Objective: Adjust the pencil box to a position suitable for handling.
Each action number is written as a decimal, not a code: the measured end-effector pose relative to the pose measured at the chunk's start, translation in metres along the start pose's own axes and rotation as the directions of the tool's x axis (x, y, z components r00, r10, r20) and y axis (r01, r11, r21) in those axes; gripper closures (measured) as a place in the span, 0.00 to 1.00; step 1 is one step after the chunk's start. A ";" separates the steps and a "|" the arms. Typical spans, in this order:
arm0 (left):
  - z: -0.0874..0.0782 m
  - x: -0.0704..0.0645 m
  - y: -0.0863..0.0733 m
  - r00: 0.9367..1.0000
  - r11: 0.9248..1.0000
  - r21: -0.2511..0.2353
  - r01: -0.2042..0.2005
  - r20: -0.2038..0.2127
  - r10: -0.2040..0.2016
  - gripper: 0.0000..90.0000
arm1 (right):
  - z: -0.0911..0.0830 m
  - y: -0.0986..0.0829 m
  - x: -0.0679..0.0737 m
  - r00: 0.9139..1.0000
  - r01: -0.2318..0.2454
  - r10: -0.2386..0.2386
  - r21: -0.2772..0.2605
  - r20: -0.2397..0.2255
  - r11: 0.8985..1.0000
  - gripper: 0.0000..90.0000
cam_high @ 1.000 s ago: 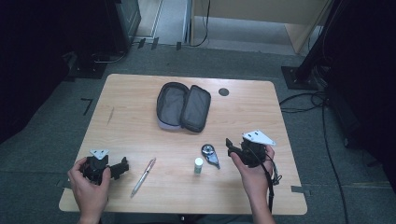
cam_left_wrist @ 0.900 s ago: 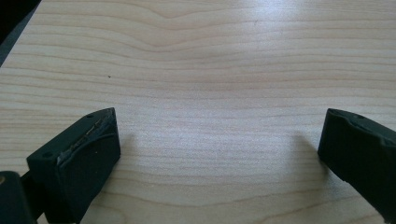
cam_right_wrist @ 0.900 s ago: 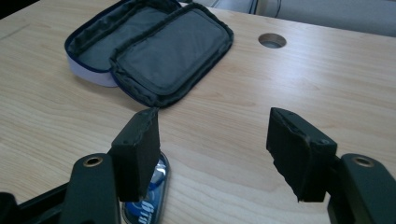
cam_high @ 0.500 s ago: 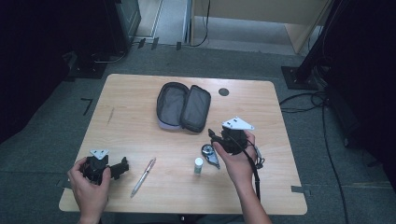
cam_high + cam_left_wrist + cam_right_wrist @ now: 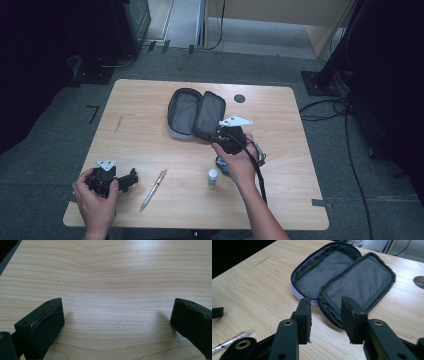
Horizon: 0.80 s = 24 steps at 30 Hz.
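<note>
Wooden table (image 5: 145, 125); open grey pouch (image 5: 192, 114) lying flat, pen (image 5: 154, 188) and small white bottle (image 5: 213, 177) upright near front edge.

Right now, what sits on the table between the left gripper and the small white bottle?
A pen, lying diagonally on the bare wood between the left gripper and the small white bottle. The high view shows it; its tip also shows at the lower left of the right gripper view.

The high view looks steeply down on the light wooden worktop (image 5: 150, 125); the right gripper view, nearer, shares its open grey zip pouch (image 5: 342, 277).
</note>
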<state>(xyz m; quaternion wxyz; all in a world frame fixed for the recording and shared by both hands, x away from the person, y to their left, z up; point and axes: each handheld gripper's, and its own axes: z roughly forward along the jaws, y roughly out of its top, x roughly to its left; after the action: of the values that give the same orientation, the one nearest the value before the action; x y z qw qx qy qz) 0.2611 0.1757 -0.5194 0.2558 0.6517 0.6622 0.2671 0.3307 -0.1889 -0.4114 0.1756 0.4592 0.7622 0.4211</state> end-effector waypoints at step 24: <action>0.000 0.000 0.000 1.000 1.000 0.000 0.001 0.000 -0.001 0.00 | 0.078 0.019 -0.006 0.997 0.036 -0.027 0.140 -0.066 0.989 0.88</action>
<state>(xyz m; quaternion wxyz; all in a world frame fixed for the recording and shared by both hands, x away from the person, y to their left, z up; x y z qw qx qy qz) 0.2612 0.1757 -0.5194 0.2561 0.6516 0.6623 0.2670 0.3949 -0.1523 -0.4423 0.1249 0.4446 0.8026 0.3777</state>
